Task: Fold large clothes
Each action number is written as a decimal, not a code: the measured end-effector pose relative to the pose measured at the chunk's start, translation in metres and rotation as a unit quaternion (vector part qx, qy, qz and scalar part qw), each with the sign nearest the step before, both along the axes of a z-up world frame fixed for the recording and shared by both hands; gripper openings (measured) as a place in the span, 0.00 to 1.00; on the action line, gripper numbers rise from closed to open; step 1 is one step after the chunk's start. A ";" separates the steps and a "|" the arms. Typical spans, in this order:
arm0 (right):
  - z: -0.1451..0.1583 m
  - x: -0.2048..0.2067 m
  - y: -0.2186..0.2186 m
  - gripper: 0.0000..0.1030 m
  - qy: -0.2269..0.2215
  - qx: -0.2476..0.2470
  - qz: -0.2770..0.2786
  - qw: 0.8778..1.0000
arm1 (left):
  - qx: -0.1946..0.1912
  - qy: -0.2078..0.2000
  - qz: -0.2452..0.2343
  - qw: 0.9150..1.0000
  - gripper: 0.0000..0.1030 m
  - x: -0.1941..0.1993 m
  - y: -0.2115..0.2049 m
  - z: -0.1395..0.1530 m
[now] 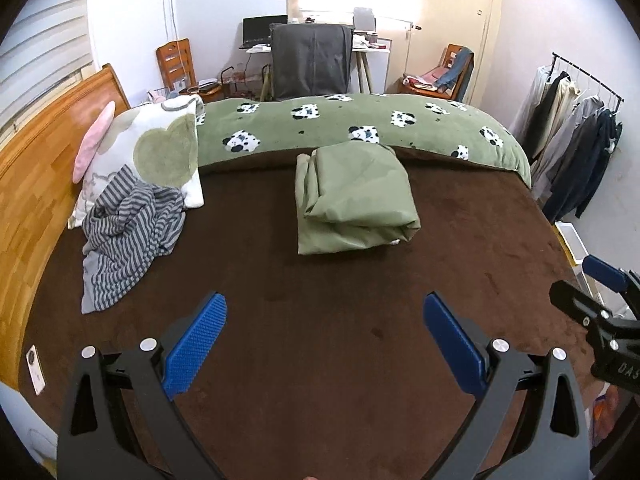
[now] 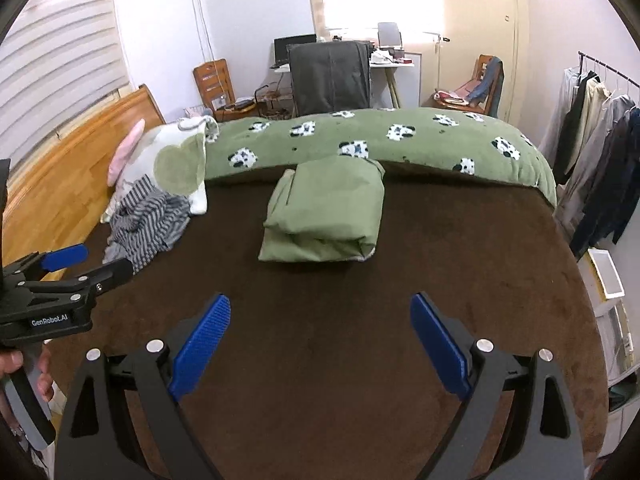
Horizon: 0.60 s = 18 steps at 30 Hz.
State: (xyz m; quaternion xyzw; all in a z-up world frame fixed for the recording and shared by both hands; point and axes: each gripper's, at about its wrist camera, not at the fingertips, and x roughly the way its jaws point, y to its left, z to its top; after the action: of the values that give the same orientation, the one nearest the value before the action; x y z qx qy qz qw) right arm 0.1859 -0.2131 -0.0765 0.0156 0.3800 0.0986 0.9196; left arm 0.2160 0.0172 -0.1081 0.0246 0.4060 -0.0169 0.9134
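Both grippers — left gripper (image 1: 325, 344), right gripper (image 2: 320, 342) — fingers spread, empty; green garment (image 1: 352, 196) folded, its underside hidden.

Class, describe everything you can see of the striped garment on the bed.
The striped garment is grey with paler stripes and looks like soft, thin fabric. It is unfolded, a crumpled heap with one flatter end trailing toward the camera. It lies on the brown bed cover near the wooden headboard, its upper part bunched against the pillow. Neither gripper touches it.
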 end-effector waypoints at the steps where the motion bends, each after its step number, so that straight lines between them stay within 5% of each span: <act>1: -0.005 -0.001 0.002 0.88 0.000 0.001 0.000 1.000 | 0.001 0.000 0.001 1.000 0.94 0.000 0.002 -0.008; 9: -0.053 0.002 0.015 0.88 0.010 -0.006 -0.001 1.000 | -0.006 0.019 0.012 1.000 0.94 0.008 0.005 -0.065; 18: -0.049 0.009 0.010 0.88 0.003 -0.005 -0.005 1.000 | -0.004 0.015 0.013 1.000 0.94 0.008 -0.005 -0.067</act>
State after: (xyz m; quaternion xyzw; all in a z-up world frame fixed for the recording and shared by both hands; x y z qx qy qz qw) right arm 0.1948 -0.2028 -0.1258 0.0129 0.3827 0.0915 0.9192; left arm 0.2238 0.0126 -0.1752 0.0159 0.4201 -0.0071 0.9073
